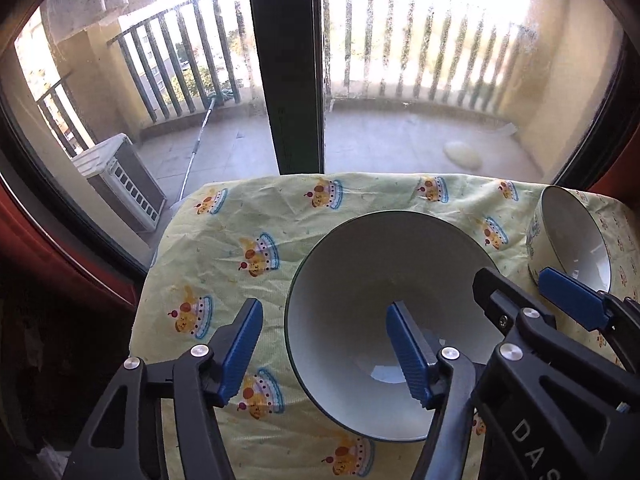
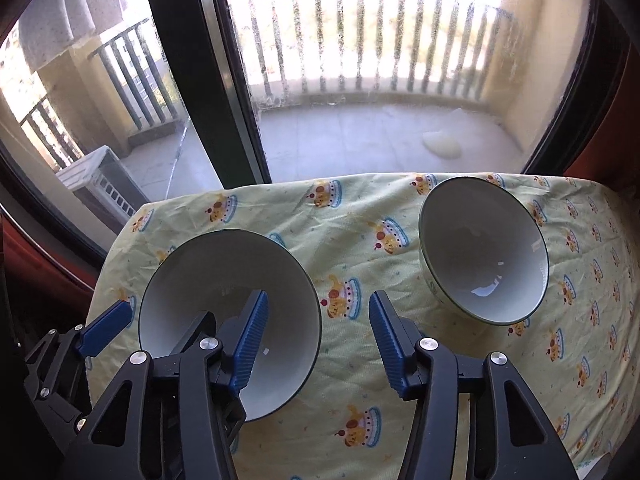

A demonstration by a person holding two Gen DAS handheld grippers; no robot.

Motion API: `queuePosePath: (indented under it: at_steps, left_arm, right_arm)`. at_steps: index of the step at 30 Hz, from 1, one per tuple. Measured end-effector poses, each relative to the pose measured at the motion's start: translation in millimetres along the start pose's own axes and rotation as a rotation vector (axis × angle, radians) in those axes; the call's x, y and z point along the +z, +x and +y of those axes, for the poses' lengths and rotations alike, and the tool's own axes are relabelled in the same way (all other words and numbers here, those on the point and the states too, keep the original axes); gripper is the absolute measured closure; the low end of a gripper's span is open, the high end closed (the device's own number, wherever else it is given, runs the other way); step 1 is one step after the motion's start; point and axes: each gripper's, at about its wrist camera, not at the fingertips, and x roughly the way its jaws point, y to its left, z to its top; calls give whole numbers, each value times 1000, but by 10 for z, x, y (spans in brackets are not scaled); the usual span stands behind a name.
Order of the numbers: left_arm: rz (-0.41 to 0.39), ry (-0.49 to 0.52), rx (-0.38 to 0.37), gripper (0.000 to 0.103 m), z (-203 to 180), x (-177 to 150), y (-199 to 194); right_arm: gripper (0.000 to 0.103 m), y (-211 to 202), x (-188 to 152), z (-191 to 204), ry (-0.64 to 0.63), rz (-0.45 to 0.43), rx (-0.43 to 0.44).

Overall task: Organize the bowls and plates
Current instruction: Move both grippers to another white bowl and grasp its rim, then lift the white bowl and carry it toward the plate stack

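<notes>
Two bowls stand on the tabletop [image 2: 360,216], which is covered by a pale yellow cloth [image 2: 352,360] printed with cartoon cakes. The wide bowl [image 2: 224,276] sits near the left edge; the smaller, deeper bowl [image 2: 484,248] sits toward the far right, well apart from it, with open cloth between them.

The left gripper [image 1: 324,346] straddles the wide bowl's left rim, one finger [image 1: 408,352] inside the bowl, the other outside; the fingers are partly open and not pressing on the wall. The right gripper [image 2: 316,344] straddles the same bowl's right rim in the same way, fingers partly open.

The far edge of the tabletop runs along a window [image 2: 360,80] giving onto a balcony.
</notes>
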Motion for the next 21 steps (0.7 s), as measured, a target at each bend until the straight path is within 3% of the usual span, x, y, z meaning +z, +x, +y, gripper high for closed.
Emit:
queuePosePath:
  at_steps: [4,8,11,21]
  left_arm:
    - [24,-29,-1,48,86,7,98]
    - [43,-17,-23,64,98,-14,173]
    - [41,-12,-49,75,84,-23,196]
    - [64,8,-42,76,31,-92,165]
  right_arm:
    - [56,108,16,21,14,20,10]
    - [79,213,13,65,6,42,13]
    - [84,236,6,67,-2,44,5]
    - [90,196,-36,25,-6,54,0]
